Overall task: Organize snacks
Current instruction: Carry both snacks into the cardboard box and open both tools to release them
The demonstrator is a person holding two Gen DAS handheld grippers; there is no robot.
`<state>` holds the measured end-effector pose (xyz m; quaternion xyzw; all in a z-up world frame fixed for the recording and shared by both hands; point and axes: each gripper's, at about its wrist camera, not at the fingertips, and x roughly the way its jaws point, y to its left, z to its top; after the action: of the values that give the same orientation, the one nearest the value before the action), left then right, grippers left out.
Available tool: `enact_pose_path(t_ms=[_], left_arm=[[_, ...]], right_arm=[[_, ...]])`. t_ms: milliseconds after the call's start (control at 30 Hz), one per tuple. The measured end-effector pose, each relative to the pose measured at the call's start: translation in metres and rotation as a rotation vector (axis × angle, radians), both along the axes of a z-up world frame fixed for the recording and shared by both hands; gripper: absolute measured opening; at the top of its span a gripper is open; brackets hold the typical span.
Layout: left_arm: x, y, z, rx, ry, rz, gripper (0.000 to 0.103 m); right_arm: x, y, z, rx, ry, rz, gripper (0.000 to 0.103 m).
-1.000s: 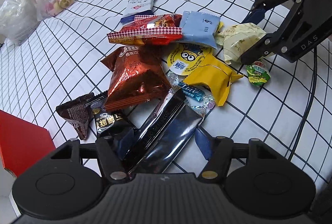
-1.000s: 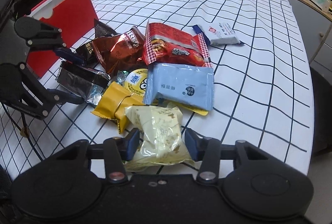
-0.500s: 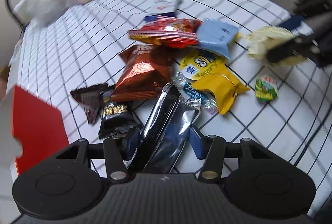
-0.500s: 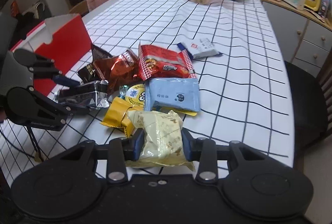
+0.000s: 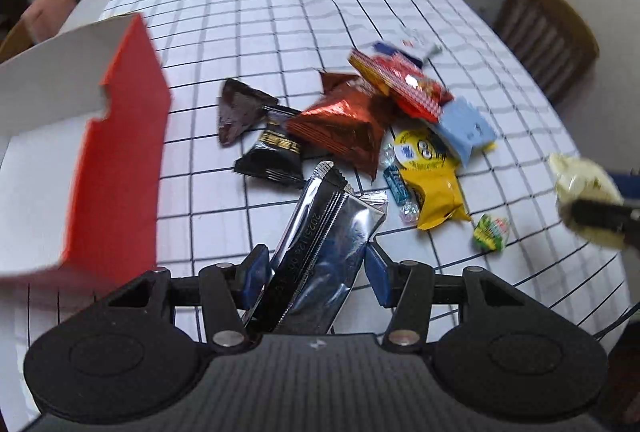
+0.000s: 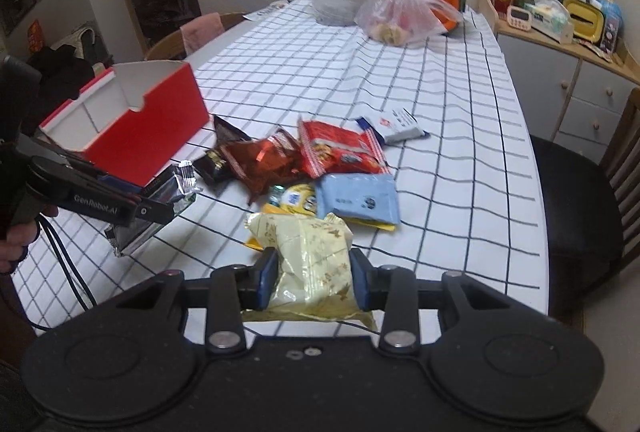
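My left gripper (image 5: 316,278) is shut on a long silver-black foil snack pack (image 5: 324,228) and holds it above the table, just right of the open red box (image 5: 116,168). My right gripper (image 6: 314,282) is shut on a pale yellow snack bag (image 6: 310,252), lifted off the checked tablecloth. The same bag shows at the right edge of the left wrist view (image 5: 584,192). A pile of snacks stays on the table: a red-brown foil bag (image 6: 260,160), a red pack (image 6: 340,148), a light blue pack (image 6: 358,198), a yellow pack (image 5: 434,188).
The red box (image 6: 144,132) stands open at the table's left. A white-blue packet (image 6: 394,126) lies behind the pile. Plastic bags (image 6: 372,4), an orange container and a lamp stand at the far end. A black chair (image 6: 576,200) is at the right.
Both grippers rose with their packs. The left one swung toward the red box, which now fills the left of its view. The right one lifted the yellow bag up and back.
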<state>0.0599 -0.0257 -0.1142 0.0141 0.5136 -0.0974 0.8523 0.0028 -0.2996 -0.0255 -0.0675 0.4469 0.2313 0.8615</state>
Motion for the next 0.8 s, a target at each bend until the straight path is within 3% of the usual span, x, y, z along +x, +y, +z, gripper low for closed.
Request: enact_pose_path(t_ms=[367,800], left_arm=[[-0.022,0.054,0.056,-0.080,-0.061,0.184,0.051],[-0.008,0.149,0.093,-0.097,-0.100,0.260,0.051]], right_arm=[[-0.005,0.066,0.036,0.004,-0.085,0.074,0.037],[0.011,0.190,0.050,-0.002,-0.139,0.129,0.037]])
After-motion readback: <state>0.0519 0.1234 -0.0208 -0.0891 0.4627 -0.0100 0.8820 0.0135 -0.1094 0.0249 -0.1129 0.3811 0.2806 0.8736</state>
